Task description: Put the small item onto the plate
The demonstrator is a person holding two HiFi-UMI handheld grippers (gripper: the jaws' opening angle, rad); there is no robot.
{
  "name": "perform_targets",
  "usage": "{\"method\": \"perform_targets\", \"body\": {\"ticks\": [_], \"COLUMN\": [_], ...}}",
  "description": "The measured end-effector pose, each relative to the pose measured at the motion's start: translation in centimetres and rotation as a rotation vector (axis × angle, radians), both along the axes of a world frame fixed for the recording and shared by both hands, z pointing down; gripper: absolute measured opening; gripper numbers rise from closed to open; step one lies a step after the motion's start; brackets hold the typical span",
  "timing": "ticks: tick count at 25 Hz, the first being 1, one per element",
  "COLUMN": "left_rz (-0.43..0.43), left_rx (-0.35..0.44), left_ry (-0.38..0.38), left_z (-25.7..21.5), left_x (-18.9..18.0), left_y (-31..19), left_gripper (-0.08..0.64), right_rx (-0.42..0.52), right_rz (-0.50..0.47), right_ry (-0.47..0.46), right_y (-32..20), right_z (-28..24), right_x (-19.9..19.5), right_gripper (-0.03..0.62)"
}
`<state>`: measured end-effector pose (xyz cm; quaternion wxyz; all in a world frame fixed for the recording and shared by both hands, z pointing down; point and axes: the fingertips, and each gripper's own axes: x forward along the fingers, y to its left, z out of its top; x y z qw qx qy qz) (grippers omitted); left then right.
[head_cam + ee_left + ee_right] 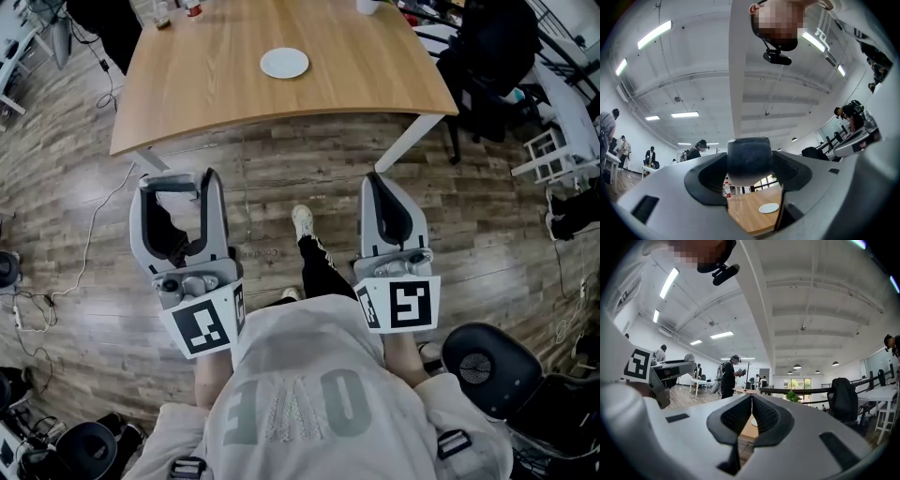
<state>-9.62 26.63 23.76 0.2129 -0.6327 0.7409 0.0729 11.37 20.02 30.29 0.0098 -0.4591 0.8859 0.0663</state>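
**A:** Your left tongs (pixel 178 192) were clamped on the small item (pixel 749 160), weren't they? It was a dark, rounded, soft-looking lump pinched between the two pads.

**B:** They were. You held them low and close to your body, over the wooden floor (pixel 281 169), well short of the bench (pixel 216 94). The item sat in the tongs, not on anything.

**A:** And the plate (pixel 284 63)?

**B:** It was white and round, and it lay flat on the far half of the bench, a little right of the middle and well apart from both your tools. Through the gap under the item, your left gripper view caught it too.

**A:** Between your two arms, one light shoe (pixel 302 221) showed on the floor.

**B:** To its right, your right tongs (pixel 375 180) were closed tip to tip with nothing between them. You held them level with the left pair, pointing toward the bench.

**A:** A black chair (pixel 487 364) stood at your near right, just beside that arm.
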Motion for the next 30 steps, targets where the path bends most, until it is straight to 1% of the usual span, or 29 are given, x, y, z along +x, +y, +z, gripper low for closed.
{"method": "perform_targets", "body": {"ticks": [4,9,12,14,17,20,22,26,30], "left_rz": [-0.018,-0.028,-0.045,-0.053,-0.082,-0.105,-0.128,-0.147,-0.202], "left_rx": [-0.006,-0.027,-0.021,-0.019,-0.043,-0.036,-0.046,-0.035,-0.063], "left_ry": [0.030,-0.036,-0.044,-0.046,-0.054,-0.051,-0.047,-0.042,-0.041], "left_z": [1.2,1.6,1.0,0.5,0.5,-0.1,-0.3,-1.1,-1.4], "left_x": [-1.0,-1.2,-2.0,-2.6,-3.7,-4.9,-5.8,-6.8,-8.7], "left_y": [-1.8,-6.5,-9.6,-12.5,-17.2,-21.2,-24.1,-29.6,-34.0], "left_gripper": [0.305,0.305,0.305,0.305,0.305,0.305,0.305,0.305,0.305], "right_rx": [0.007,-0.024,-0.040,-0.057,-0.098,-0.105,-0.108,-0.122,-0.142], "right_rz": [-0.011,-0.027,-0.052,-0.079,-0.122,-0.157,-0.178,-0.218,-0.260], "right_ry": [0.000,-0.008,-0.021,-0.018,-0.006,0.008,0.018,0.030,0.003], "right_y": [-2.0,-7.2,-11.0,-14.3,-19.0,-23.0,-25.9,-32.0,-36.8], "right_z": [0.8,2.6,2.8,3.0,3.2,2.7,2.3,2.2,1.6], "right_x": [-0.5,-1.3,-2.6,-3.7,-5.5,-7.2,-8.1,-9.6,-11.4], "right_gripper": [0.018,0.018,0.018,0.018,0.018,0.018,0.018,0.018,0.018]}}
